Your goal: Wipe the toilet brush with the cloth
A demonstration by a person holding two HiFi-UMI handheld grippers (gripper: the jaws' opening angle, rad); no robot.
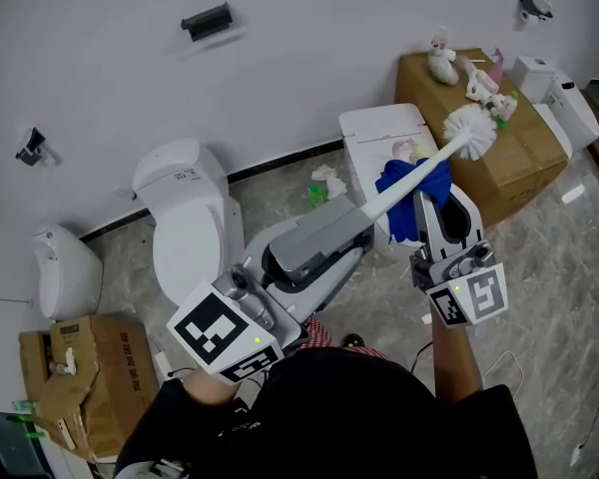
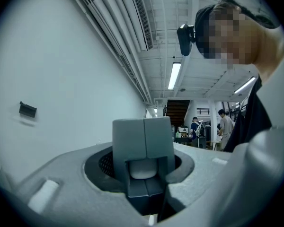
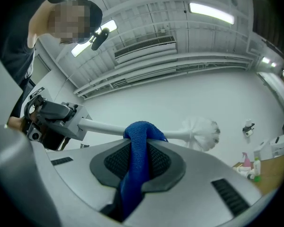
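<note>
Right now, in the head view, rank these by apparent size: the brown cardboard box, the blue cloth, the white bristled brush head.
1. brown cardboard box
2. blue cloth
3. white bristled brush head
The cloth and brush head are held nearer the camera, so real sizes may differ.
</note>
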